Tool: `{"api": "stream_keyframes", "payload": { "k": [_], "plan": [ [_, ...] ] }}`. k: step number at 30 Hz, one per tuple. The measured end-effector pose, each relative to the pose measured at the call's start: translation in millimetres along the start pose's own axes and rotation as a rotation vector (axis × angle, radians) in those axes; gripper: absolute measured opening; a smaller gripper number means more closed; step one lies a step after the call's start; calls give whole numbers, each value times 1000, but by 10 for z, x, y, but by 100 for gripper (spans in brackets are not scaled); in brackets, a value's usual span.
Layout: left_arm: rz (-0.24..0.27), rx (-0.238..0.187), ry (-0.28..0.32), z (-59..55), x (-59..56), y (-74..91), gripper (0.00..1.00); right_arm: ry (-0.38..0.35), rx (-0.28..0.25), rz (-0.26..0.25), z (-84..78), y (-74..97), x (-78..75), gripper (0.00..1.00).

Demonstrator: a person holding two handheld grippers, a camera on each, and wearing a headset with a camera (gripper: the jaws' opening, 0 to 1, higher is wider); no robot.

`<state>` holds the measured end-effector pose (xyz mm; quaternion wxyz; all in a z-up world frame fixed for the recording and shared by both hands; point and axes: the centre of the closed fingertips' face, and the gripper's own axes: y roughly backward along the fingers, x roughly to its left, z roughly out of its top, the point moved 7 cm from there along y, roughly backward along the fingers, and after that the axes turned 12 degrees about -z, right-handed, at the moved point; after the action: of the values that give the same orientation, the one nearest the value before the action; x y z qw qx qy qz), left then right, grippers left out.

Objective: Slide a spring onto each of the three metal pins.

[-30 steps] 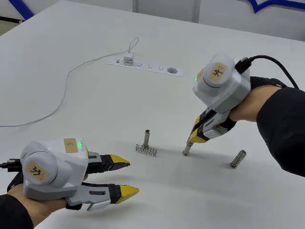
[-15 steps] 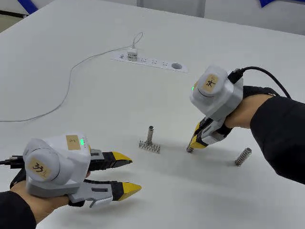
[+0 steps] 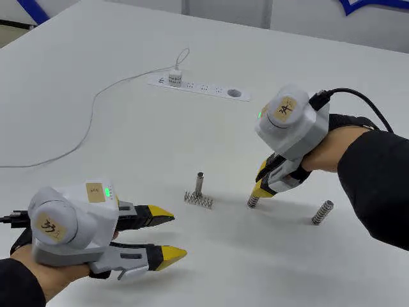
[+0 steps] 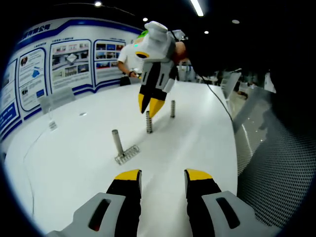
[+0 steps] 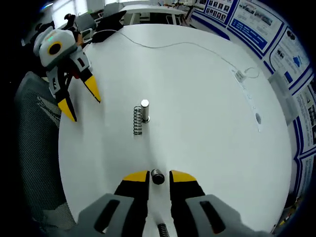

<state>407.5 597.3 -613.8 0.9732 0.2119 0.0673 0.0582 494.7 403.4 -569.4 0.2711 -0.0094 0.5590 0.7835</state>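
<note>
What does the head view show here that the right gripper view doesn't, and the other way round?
Head view, not the right gripper view: the right gripper seen from outside, its jaws covering the top of a sprung pin.

Right gripper view, not the head view: that pin's top between the jaws, though I cannot tell whether it is gripped, and grey mesh beside the table.

Both: the bare pin, the spring lying at its foot, the left gripper with jaws open, and the power strip with its cable.
</note>
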Motion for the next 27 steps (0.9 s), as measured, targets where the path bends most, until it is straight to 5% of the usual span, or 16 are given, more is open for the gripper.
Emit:
{"api": "stream_keyframes", "payload": {
  "k": [7,15,27],
  "plan": [
    [-4,6,-11,40,1,-15,36,-14,-93,29,264,17,174,17],
    [2,14,-5,12,0,10,35,-4,-87,86,376,-314,411,17],
    [22,15,9,-21,2,54,35,-17,-78,98,434,-589,440,15]
  ]
}}
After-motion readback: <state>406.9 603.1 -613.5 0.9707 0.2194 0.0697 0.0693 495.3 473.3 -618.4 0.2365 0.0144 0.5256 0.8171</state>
